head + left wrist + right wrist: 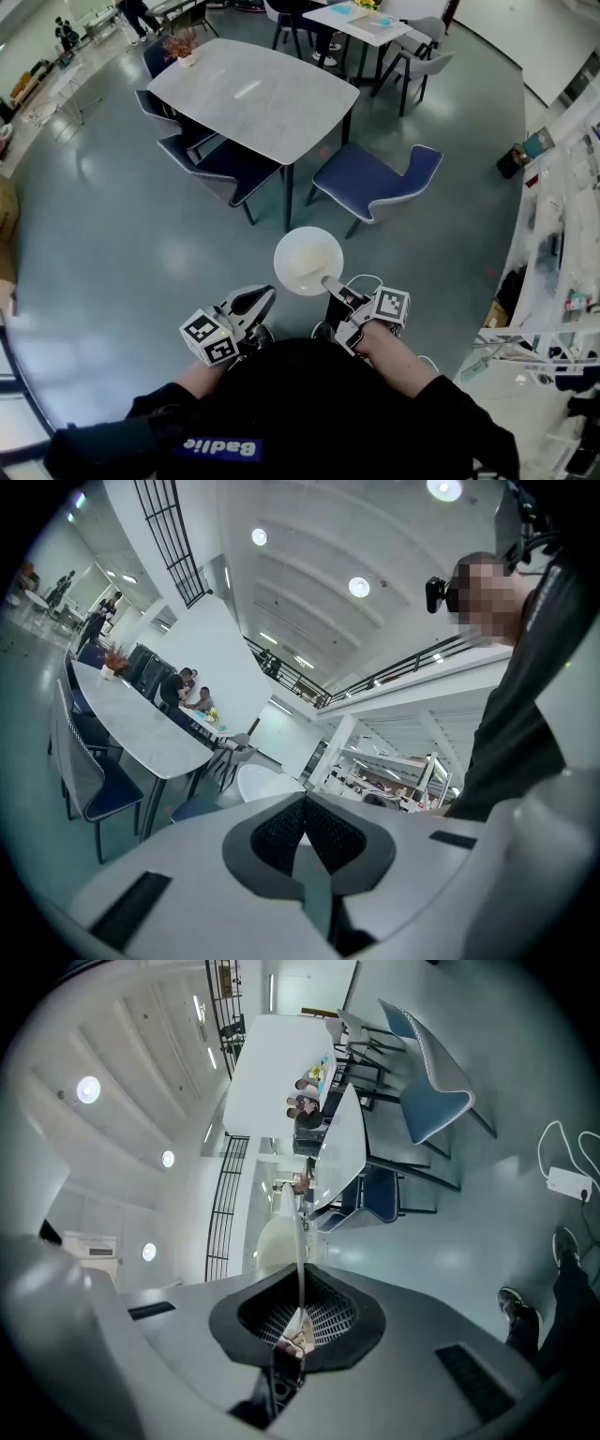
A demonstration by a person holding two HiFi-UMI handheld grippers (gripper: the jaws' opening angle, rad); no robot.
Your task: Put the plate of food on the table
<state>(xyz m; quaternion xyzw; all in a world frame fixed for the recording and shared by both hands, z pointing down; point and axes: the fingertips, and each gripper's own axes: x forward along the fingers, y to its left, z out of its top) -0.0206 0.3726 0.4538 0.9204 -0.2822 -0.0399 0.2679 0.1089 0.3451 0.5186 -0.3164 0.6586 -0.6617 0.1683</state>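
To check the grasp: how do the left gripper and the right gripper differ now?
The right gripper is shut on the white plate's rim; the left gripper is shut on nothing. The right gripper touches the plate; the left gripper is apart from it. Both are held over the floor, short of the grey table.

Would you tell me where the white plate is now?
In the head view, the white plate is at centre, its near rim clamped in the right gripper, over the floor short of the grey table and near the blue chair.
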